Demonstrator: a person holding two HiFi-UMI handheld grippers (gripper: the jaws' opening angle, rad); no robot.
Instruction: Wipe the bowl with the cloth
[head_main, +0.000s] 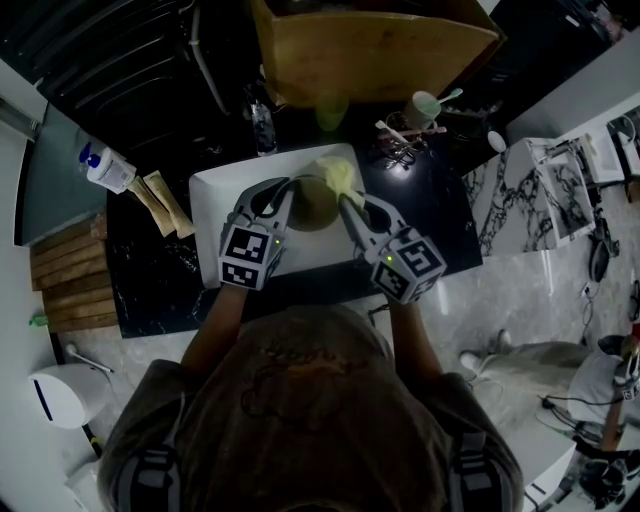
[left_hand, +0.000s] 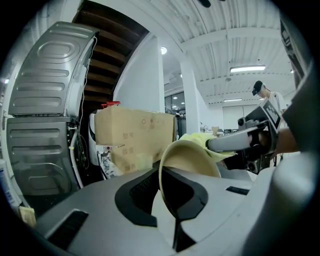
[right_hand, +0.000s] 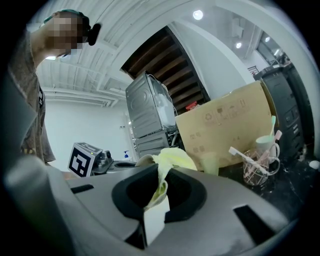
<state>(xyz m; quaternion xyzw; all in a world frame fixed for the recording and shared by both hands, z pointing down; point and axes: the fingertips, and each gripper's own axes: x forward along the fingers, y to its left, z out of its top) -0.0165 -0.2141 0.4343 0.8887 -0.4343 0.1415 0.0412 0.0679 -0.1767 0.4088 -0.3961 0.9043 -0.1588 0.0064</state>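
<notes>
Slippage is my worry here. Left gripper (head_main: 283, 192) is clamped on just the thin rim of the bowl (head_main: 312, 208), which sits center frame over the white tray (head_main: 215, 195). Right gripper (head_main: 350, 205) is pinched tight on the yellow cloth (head_main: 340, 177), up against the bowl's upper right edge. Push too hard and the bowl could twist out of those 2 jaws. The cloth's only gripped by a fold, so it might pull free too.

black counter (head_main: 150, 285) carries white tray (head_main: 215, 200), bottle (head_main: 108, 168), packets (head_main: 160, 200), cardboard box (head_main: 370, 50).
</notes>
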